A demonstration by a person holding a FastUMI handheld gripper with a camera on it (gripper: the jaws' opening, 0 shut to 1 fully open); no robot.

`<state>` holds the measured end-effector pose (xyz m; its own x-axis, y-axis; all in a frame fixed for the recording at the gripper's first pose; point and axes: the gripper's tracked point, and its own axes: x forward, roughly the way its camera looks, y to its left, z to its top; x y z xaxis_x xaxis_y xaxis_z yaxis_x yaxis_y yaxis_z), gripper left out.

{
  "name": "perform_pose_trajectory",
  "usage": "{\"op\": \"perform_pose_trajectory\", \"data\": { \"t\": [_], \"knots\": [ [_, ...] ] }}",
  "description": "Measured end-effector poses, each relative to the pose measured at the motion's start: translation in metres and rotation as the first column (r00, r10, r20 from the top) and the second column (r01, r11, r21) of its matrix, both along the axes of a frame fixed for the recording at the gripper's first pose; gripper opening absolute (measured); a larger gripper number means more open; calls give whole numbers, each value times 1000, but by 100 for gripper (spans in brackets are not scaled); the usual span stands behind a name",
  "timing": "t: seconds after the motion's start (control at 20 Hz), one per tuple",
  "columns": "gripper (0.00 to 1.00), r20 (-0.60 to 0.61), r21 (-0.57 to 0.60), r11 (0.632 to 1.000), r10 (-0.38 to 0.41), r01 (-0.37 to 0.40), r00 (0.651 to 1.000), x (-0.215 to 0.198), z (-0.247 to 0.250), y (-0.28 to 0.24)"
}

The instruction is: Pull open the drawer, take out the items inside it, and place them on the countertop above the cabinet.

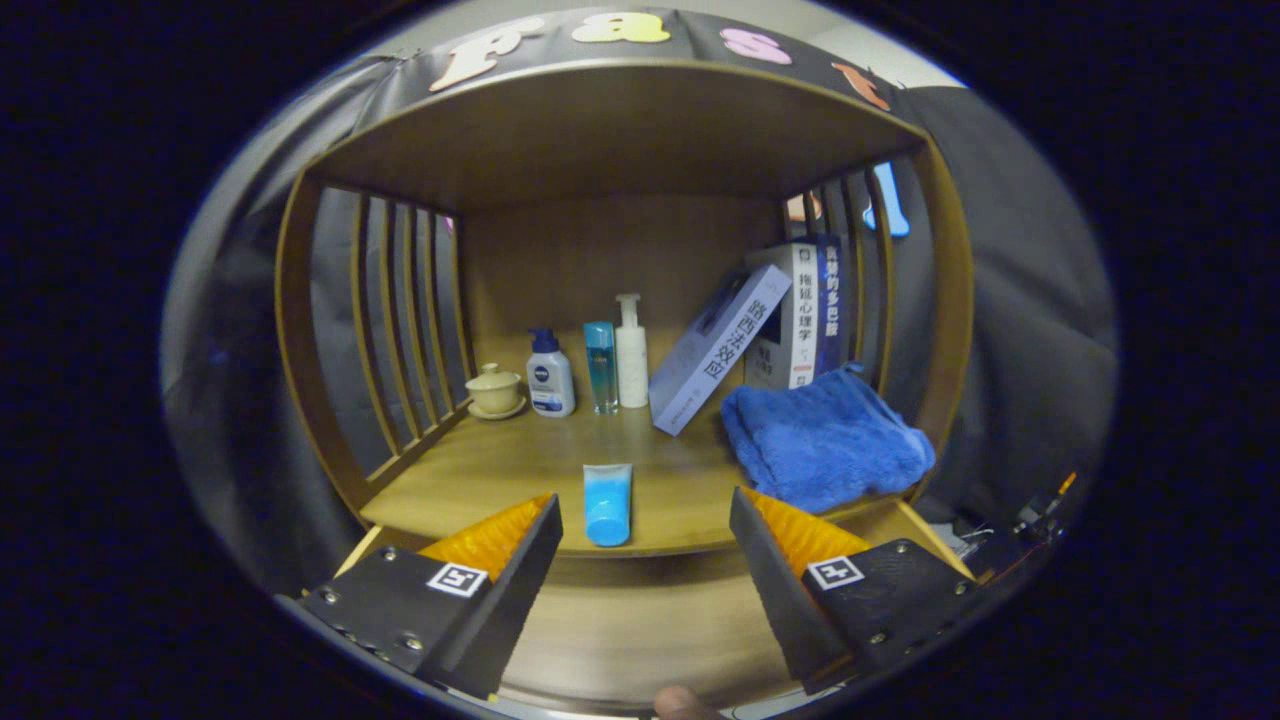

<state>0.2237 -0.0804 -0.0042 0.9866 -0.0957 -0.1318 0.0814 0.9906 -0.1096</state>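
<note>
A blue tube (pixel 608 503) is lying on the countertop (pixel 500 470) near its front edge, just ahead of the gripper (pixel 645 525), whose fingers are standing wide apart and holding nothing. Below them, the pulled-out drawer (pixel 620 625) is showing. A blue towel (pixel 825 440) is resting beside leaning books (pixel 745 345), with bottles (pixel 590 365) and a lidded cup (pixel 495 390) lining the back

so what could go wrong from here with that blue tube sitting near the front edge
The blue tube lies close to the countertop's front edge, just ahead of the open gripper, so a forward nudge of the fingers could roll it off. The blue towel sits just beyond one finger and could snag. Another item set down further back might topple the leaning book or the bottles.
</note>
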Motion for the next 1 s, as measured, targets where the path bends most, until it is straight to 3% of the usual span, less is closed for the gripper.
{"op": "perform_pose_trajectory", "data": {
  "t": [0.25,0.35,0.55,1.0],
  "knots": [
    [100,97,-28,999,28,-25,995,-70,12,17],
    [100,118,-41,998,57,-53,991,-98,6,26],
    [100,135,0,999,42,-42,990,-145,-24,28],
    [99,130,10,1000,16,-18,991,-173,-92,-18]
  ]
}}
